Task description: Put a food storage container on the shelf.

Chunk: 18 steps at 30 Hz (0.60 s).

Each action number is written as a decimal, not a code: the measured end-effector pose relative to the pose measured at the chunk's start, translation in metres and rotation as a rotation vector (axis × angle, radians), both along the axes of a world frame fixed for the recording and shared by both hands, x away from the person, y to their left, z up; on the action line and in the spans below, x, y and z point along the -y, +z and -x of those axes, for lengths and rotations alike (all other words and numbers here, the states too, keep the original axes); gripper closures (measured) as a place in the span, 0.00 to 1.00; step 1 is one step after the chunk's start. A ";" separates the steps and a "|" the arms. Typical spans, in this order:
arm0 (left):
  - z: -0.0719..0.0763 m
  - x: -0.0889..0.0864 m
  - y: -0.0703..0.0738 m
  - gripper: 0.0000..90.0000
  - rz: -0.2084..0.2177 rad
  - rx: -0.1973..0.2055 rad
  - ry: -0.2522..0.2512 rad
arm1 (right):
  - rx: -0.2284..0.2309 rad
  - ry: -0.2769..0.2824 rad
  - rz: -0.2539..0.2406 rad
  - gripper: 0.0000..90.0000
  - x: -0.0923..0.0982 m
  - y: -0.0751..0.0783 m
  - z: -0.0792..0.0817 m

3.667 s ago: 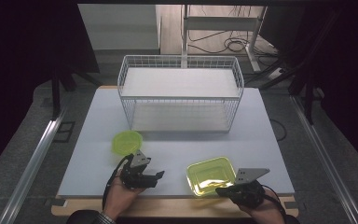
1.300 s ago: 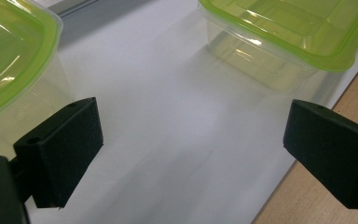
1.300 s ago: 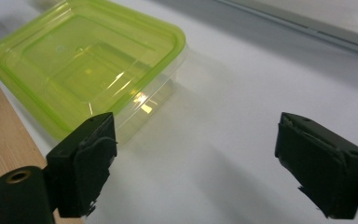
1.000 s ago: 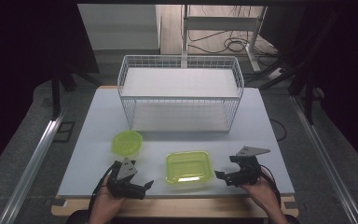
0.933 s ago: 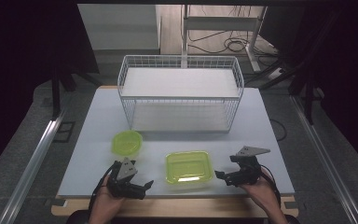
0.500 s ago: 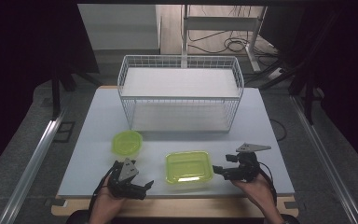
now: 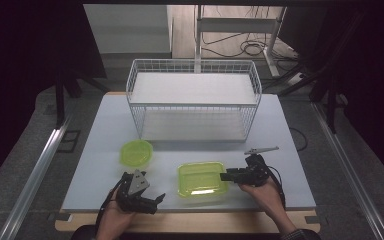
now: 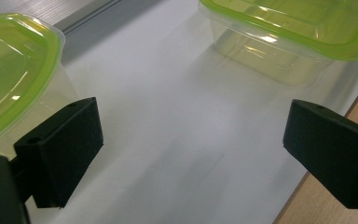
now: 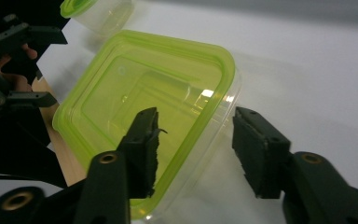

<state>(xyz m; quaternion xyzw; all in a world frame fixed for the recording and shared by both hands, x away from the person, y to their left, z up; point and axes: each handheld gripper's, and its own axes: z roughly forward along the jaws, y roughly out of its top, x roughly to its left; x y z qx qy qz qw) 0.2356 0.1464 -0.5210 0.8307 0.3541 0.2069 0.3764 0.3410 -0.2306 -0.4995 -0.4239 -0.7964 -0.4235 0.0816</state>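
The right tool [image 9: 193,149] covers the near rim of the rectangular container [image 9: 144,107].

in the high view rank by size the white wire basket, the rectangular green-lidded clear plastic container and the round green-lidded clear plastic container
1. White wire basket, by far the largest, though farthest from the camera.
2. Rectangular green-lidded clear plastic container.
3. Round green-lidded clear plastic container, the smallest; it lies slightly farther back, but the gap looks real.

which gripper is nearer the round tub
Left. The left gripper sits just below the round tub, close to it, jaws open on bare table. The right gripper is farther off, across the square tub, its jaws straddling that tub's right rim.
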 end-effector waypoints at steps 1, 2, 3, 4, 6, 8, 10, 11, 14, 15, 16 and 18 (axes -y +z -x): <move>0.000 0.000 0.000 0.05 0.000 0.000 0.000 | 0.000 0.000 0.000 0.60 0.000 0.000 0.000; 0.000 0.000 0.000 0.05 0.000 0.000 0.000 | -0.046 -0.002 -0.016 0.66 -0.001 -0.003 -0.004; 0.000 0.000 0.000 0.05 0.000 0.001 0.000 | -0.060 -0.002 -0.020 0.67 -0.001 -0.004 -0.006; 0.000 0.000 0.000 0.05 0.000 0.000 0.000 | -0.085 -0.002 -0.028 0.69 -0.002 -0.005 -0.007; 0.000 0.000 0.000 0.05 -0.004 0.000 -0.001 | -0.135 -0.005 -0.044 0.75 -0.002 -0.008 -0.009; 0.000 0.000 0.000 0.05 -0.005 0.001 -0.001 | -0.193 -0.021 -0.072 0.79 -0.001 -0.010 -0.011; 0.000 0.001 0.000 0.05 -0.002 0.003 -0.001 | -0.235 -0.018 -0.117 0.85 0.000 -0.011 -0.013; 0.000 0.001 0.000 0.05 -0.006 0.003 -0.002 | -0.251 -0.011 -0.137 0.87 0.001 -0.010 -0.014; 0.000 0.000 0.000 0.05 -0.006 0.003 -0.002 | -0.253 0.003 -0.144 0.89 -0.001 -0.009 -0.013; 0.000 0.000 0.000 0.05 -0.006 0.004 -0.003 | -0.244 0.013 -0.134 0.89 -0.003 -0.008 -0.013; 0.000 0.000 0.000 0.05 -0.005 0.006 -0.003 | -0.237 0.018 -0.133 0.89 -0.004 -0.006 -0.011; 0.000 0.000 0.000 0.05 -0.005 0.006 -0.004 | -0.231 0.016 -0.143 0.89 -0.004 -0.004 -0.011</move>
